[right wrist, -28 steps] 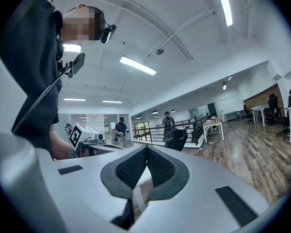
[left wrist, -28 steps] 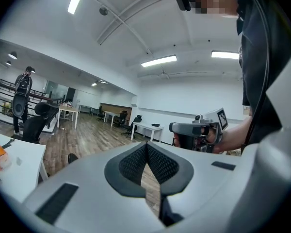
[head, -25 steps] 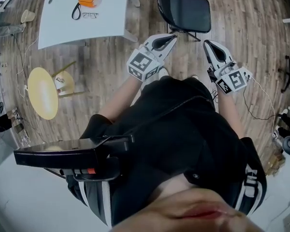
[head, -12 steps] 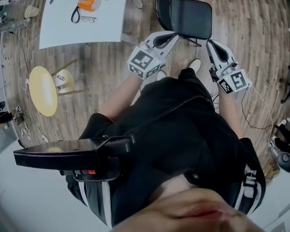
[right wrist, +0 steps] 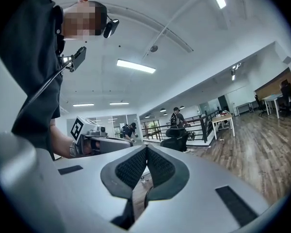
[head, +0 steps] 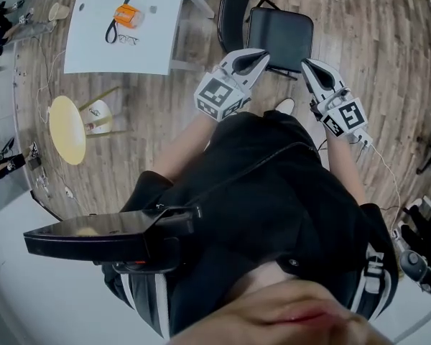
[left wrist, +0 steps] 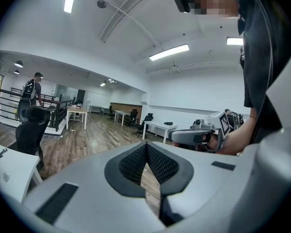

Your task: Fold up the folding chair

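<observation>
The black folding chair (head: 280,31) stands unfolded on the wooden floor at the top of the head view, seat toward me and backrest (head: 228,13) at its left. My left gripper (head: 262,54) is shut and empty, with its tip at the seat's near left corner. My right gripper (head: 307,65) is shut and empty too, just off the seat's near right corner. In the left gripper view the pads (left wrist: 146,148) meet with nothing between them, and the right gripper (left wrist: 199,136) shows alongside. The right gripper view shows its own closed pads (right wrist: 146,152) and the left gripper (right wrist: 104,143).
A white table (head: 93,45) carrying an orange object (head: 126,14) and glasses stands to the chair's left. A round yellow stool (head: 66,129) lies on the floor at the left. Cables trail across the floor at the right (head: 388,178). People stand far off by a railing (right wrist: 177,118).
Both grippers have moved forward together toward the chair, from short of the seat to its near corners. Their jaws stayed shut.
</observation>
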Available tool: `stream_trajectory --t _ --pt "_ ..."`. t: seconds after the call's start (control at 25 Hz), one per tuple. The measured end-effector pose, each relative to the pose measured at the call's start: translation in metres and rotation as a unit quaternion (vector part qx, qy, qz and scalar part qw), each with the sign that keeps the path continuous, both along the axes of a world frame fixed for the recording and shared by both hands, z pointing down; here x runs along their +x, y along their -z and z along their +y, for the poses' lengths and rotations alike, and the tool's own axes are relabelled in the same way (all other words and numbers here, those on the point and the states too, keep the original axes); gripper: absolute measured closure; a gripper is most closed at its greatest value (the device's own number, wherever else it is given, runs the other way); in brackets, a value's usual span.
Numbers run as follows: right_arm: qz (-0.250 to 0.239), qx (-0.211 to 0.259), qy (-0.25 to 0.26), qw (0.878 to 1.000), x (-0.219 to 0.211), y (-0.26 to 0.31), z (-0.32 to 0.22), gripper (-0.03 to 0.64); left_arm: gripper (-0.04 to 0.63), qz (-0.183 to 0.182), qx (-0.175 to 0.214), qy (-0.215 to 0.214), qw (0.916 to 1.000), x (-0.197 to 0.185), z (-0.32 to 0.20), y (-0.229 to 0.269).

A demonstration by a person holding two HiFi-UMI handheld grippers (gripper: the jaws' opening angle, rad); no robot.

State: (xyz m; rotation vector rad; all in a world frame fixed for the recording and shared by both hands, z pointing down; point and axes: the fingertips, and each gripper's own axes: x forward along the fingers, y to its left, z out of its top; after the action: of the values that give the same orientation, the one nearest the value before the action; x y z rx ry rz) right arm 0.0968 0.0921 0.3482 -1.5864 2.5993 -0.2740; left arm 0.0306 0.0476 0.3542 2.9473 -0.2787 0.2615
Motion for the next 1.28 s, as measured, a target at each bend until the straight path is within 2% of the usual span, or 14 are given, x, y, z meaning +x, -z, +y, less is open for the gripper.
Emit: stream_trajectory --t 0.16,0.36,0.68,0.88,1.12,1.28 --pt "-0.001 -0.009 0.019 1.0 0.021 -0.01 -0.014 0.607 0.591 -0.013 -0.002 0.019 0.9997 0.022 -0.012 -0.006" --pt "-0.016 -0.023 0.023 0.999 0.033 -0.026 -0.033 0.607 0.591 -0.023 -0.007 0.034 0.9991 0.03 -0.033 -0.016" --pt "-0.03 -0.051 -0.004 0.998 0.021 -0.05 -0.078 0.607 0.591 -0.033 -0.025 0.008 0.9991 0.021 -0.084 -0.039" --pt "-0.038 -0.087 -0.035 0.995 0.02 -0.08 -0.105 0.607 0.591 -0.051 -0.05 0.004 0.9975 0.006 -0.125 -0.066" --pt "-0.044 -0.123 -0.065 0.989 0.04 -0.132 -0.133 0.607 0.59 -0.089 -0.081 0.031 0.9923 -0.012 -0.175 -0.108" --pt "-0.073 -0.164 -0.064 0.982 0.068 -0.188 -0.143 0.606 0.589 -0.148 -0.119 0.061 0.98 -0.021 -0.209 -0.155"
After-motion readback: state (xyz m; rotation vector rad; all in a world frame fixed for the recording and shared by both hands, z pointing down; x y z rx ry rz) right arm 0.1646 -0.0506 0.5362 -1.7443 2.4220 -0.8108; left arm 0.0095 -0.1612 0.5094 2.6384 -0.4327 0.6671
